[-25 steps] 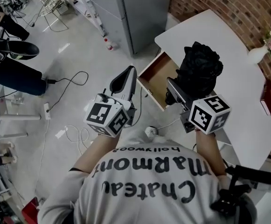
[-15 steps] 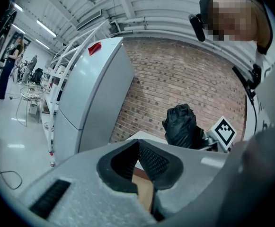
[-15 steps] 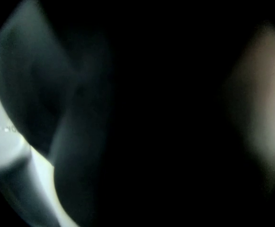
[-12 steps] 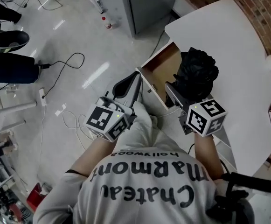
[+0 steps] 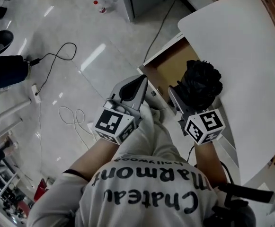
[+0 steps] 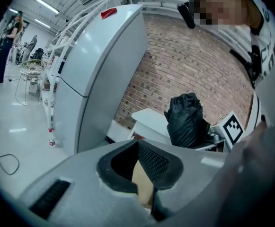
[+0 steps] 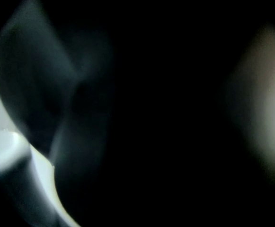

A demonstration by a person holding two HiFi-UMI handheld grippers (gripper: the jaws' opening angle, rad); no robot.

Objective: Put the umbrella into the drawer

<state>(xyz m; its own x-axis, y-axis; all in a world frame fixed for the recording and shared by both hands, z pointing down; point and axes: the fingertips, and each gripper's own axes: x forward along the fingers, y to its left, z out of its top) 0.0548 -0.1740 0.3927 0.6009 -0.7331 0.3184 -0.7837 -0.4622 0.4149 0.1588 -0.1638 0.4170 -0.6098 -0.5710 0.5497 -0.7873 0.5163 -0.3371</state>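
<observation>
The umbrella [image 5: 201, 84] is a folded black bundle, and my right gripper [image 5: 187, 98] is shut on it from the near side. It hangs at the right edge of the open wooden drawer [image 5: 168, 65], under the white table's rim. Black fabric fills the right gripper view, so its jaws are hidden there. My left gripper [image 5: 138, 86] is shut with nothing in it, just left of the drawer's front corner. In the left gripper view, the left gripper [image 6: 144, 174] has its tips together, with the umbrella [image 6: 184, 119] beyond them.
The white table [image 5: 241, 41] runs along the right. A grey cabinet [image 6: 99, 79] stands behind the drawer, with a small bottle [image 5: 98, 6] on the floor next to it. Cables [image 5: 57, 56] trail over the glossy floor at left. A brick wall [image 6: 199, 65] backs the table.
Both grippers have come lower and closer to the open drawer. The umbrella has stayed in the right gripper's hold and now sits beside the drawer's opening.
</observation>
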